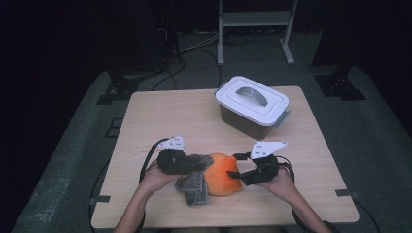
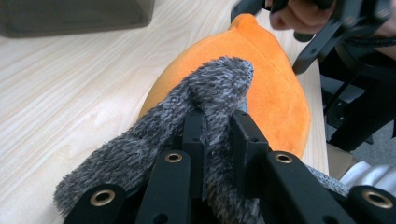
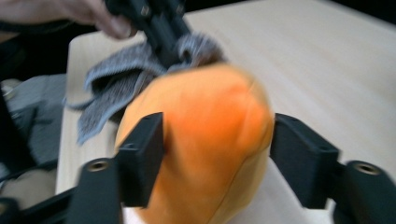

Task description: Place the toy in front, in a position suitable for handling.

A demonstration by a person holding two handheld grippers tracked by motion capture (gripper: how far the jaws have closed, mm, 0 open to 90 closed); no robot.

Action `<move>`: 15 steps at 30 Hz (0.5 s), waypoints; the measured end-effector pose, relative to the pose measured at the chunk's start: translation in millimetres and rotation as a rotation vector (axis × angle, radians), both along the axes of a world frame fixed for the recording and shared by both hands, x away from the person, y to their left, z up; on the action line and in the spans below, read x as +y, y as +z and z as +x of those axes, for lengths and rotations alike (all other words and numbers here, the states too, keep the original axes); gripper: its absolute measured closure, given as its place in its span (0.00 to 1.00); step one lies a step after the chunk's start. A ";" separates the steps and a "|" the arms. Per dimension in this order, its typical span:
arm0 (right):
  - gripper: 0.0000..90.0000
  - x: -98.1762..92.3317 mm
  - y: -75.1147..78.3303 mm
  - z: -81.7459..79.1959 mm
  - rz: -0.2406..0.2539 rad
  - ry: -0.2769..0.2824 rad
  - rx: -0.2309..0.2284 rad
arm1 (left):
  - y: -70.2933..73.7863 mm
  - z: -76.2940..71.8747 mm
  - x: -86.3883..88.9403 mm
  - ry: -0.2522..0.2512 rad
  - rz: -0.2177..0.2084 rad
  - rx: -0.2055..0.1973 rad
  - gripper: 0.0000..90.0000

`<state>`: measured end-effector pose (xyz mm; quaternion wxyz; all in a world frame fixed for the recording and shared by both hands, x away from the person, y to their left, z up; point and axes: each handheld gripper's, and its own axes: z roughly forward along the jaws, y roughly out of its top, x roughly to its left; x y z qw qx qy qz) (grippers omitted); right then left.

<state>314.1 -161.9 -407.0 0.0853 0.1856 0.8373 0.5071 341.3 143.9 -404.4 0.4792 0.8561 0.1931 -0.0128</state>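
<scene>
1. Right now the work is at the near middle of the tabletop (image 1: 160, 111), where an orange plush (image 1: 223, 180) lies with a grey fuzzy cloth (image 1: 194, 187) draped against its left side

2. Over on the left, the left tongs (image 2: 219, 135) are pinched tight on a fold of that grey fuzzy cloth, the fabric bunched up between the two black jaws, and the fold sits right on top of the plush

3. Across from it, the right tongs (image 3: 217, 158) stand wide, one jaw on each side of the plush's rounded end; the left jaw looks to be touching the fabric, the right jaw stands clear of it, so I read no grip there, only a straddle

4. My read of the step: the cloth is being laid or drawn over the plush while the other hand steadies or lets go of the toy; which of the two I cannot tell, as the right gripper view is blurred

5. Next up, as I judge it, the left tongs need to carry the fold further across the orange body without dragging the toy along, so the right tongs should either close gently to hold it or back away cleanly

6. Far back, the lidded container (image 1: 252, 107) sits shut near the far edge, well apart from the action
</scene>
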 end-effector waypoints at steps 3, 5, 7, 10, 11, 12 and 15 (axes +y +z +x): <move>0.36 2.5 6.5 -4.7 0.003 -0.005 -0.043 | 2.7 -3.2 -8.1 -0.015 -0.009 -0.004 0.86; 0.36 8.3 6.6 -7.1 -0.014 0.008 -0.048 | 3.9 -5.5 -12.3 -0.036 -0.021 -0.002 0.86; 0.36 15.6 2.2 -8.2 -0.063 0.007 -0.049 | 4.3 -8.2 -16.3 -0.047 -0.002 -0.012 0.86; 0.42 17.3 -3.6 -7.9 -0.067 0.017 -0.032 | 2.8 -5.6 -12.1 -0.042 0.001 -0.001 0.86; 0.45 16.0 -3.8 -7.5 -0.077 0.028 -0.031 | 2.2 -4.6 -10.2 -0.028 0.015 -0.004 0.86; 0.46 14.4 -4.0 -7.2 -0.088 0.036 -0.034 | 1.2 -3.4 -8.1 -0.018 0.027 -0.007 0.86; 0.46 7.0 -6.4 -5.5 -0.082 0.053 -0.003 | -5.0 -1.1 -5.1 -0.010 0.025 0.020 0.86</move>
